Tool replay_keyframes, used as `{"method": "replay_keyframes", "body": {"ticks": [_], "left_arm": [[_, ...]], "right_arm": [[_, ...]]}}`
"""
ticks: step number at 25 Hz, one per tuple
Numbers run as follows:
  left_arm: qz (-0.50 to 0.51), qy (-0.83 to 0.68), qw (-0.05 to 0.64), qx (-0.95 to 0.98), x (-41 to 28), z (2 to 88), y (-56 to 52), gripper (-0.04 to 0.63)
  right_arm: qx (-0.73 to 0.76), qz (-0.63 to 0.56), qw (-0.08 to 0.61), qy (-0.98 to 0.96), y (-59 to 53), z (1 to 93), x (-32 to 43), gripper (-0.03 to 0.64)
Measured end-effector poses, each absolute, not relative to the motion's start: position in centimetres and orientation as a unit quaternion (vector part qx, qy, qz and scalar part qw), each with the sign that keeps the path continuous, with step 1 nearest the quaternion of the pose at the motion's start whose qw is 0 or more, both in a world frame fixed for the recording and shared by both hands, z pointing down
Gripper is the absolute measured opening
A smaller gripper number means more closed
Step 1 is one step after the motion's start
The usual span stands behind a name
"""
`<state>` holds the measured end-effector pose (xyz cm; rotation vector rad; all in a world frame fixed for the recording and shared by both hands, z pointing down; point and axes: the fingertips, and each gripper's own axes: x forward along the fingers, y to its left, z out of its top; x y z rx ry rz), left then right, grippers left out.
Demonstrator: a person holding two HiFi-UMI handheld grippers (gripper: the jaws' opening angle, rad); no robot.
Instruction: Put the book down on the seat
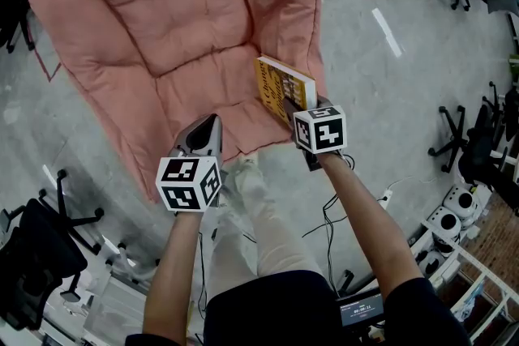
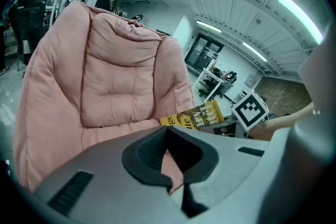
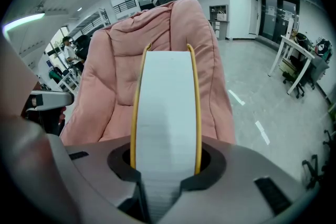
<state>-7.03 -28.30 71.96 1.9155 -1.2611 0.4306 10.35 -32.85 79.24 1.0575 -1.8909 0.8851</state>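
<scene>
Hovering at left: left tool (image 1: 209,128) above front edge of seat (image 1: 195,81) of pink padded chair (image 1: 146,4). Jaws brought together, nothing between them; left gripper view shows only pink cushion past the tips. Centre-right: yellow-covered book (image 1: 281,87) stands on edge, tilted, over seat's front right corner; whether it touches cushion, cannot tell. Right tool (image 1: 303,111) clamps it across its thickness, jaws spread wide on both covers, white page edge facing that tool's camera. Grey floor (image 1: 381,93) at right.
</scene>
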Motion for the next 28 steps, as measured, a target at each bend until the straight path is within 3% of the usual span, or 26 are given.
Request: {"method": "replay_keyframes", "body": {"ticks": [18, 28], "left_arm": [[0.175, -0.506, 0.397, 0.745, -7.8, 72.9, -27.9, 0.000], [0.177, -0.502, 0.400, 0.746, -7.1, 73.2, -27.6, 0.001]], "right_arm": [[0.430, 0.347, 0.384, -0.740, -33.5, 79.5, 10.5, 0.156], [0.436, 0.348, 0.386, -0.735, -33.4, 79.8, 11.2, 0.206]]}}
